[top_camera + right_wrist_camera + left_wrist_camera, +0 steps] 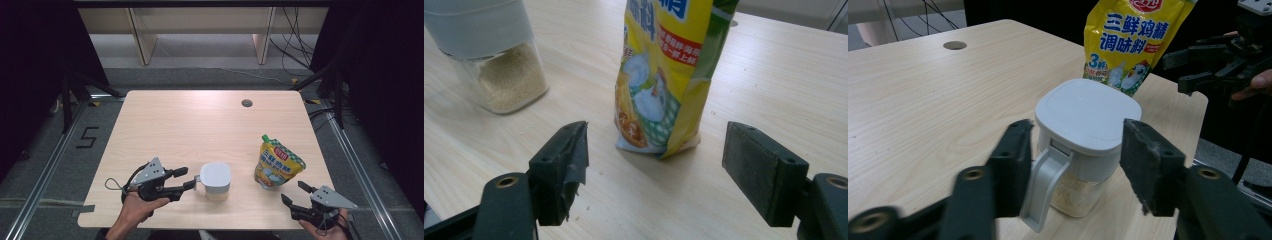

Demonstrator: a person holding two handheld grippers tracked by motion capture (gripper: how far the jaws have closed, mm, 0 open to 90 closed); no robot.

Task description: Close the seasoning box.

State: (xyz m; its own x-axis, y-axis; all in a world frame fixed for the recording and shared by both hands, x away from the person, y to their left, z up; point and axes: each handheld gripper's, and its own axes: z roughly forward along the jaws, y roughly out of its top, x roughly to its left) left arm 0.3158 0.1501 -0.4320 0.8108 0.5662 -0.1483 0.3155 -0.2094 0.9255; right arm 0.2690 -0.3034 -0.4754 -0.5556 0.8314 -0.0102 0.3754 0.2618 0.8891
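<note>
On the wooden table [200,125], the left gripper [192,181] stood open around the jar [215,180], apparently to steady it, while the right gripper [295,195], also open and empty, faced the upright pouch [276,162] beside it.

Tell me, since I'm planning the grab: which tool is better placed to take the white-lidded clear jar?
Left. The left tool is open, its jaws flanking the white-lidded clear jar; the right tool faces the yellow seasoning pouch.
</note>
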